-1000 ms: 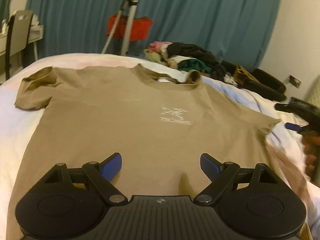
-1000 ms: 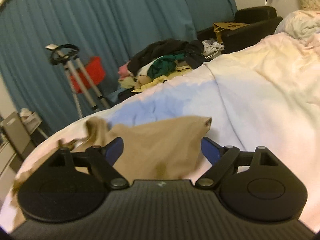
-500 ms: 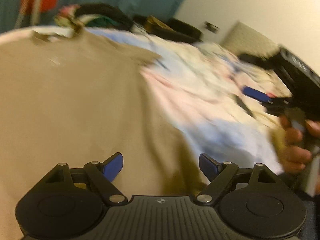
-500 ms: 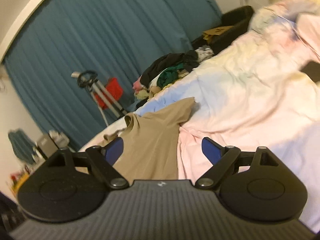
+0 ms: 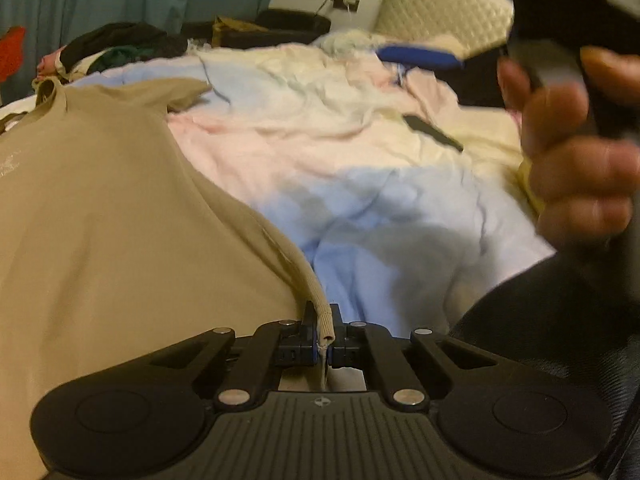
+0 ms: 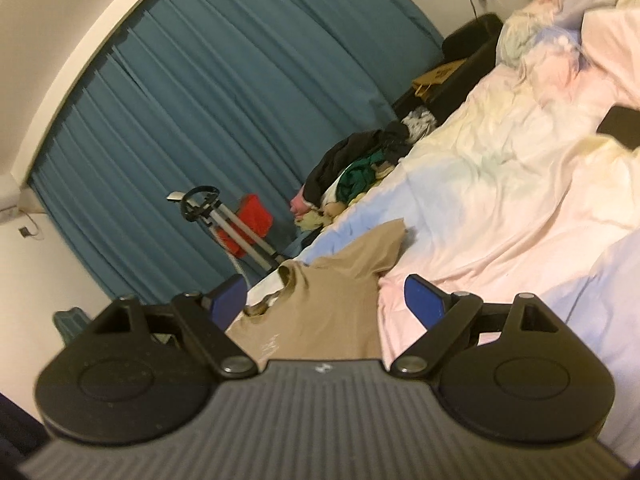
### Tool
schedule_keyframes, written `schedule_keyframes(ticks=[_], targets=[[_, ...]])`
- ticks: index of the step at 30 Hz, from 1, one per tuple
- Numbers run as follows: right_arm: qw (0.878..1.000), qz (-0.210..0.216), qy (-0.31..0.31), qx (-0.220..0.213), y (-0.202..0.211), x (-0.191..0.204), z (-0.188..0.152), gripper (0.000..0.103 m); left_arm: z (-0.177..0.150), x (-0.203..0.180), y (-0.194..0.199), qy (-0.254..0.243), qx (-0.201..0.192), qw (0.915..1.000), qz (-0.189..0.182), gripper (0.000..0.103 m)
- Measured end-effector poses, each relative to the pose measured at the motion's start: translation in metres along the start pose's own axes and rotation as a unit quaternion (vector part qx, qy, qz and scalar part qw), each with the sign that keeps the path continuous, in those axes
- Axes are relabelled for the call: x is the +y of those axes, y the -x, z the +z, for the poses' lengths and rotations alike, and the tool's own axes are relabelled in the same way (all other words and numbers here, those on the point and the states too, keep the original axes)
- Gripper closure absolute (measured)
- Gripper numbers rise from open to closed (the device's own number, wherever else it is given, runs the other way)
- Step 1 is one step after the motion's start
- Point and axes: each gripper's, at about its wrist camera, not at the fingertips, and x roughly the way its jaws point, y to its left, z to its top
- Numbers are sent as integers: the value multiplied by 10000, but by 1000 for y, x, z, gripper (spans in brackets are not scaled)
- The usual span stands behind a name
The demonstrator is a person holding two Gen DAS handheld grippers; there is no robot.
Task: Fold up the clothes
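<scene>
bedroom | bed (image 6: 500,184) | curtain (image 6: 240,100) | clothes pile (image 6: 352,168)

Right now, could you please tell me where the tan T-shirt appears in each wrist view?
Left wrist view: the tan T-shirt fills the left half, its hem pinched in the left hand-held gripper.
Right wrist view: lower centre, seen between the open fingers of the right hand-held gripper.
Shared landmark: the pile of clothes before the teal curtain.

Dim warm indoor light; fisheye bends the edges; the hand (image 5: 580,152) is blurred, shadows soft
</scene>
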Motion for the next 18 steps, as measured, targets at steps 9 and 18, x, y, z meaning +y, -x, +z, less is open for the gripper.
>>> schedule_keyframes(ticks=[9,18], targets=[[9954,382,-367,798,-86,-7,16,15,15,29,46,519,-415,9969,419,23],[9923,-273,-643,1018,-273,-61,9,15,35,124,77,1212,-1072,9759,1466,17]])
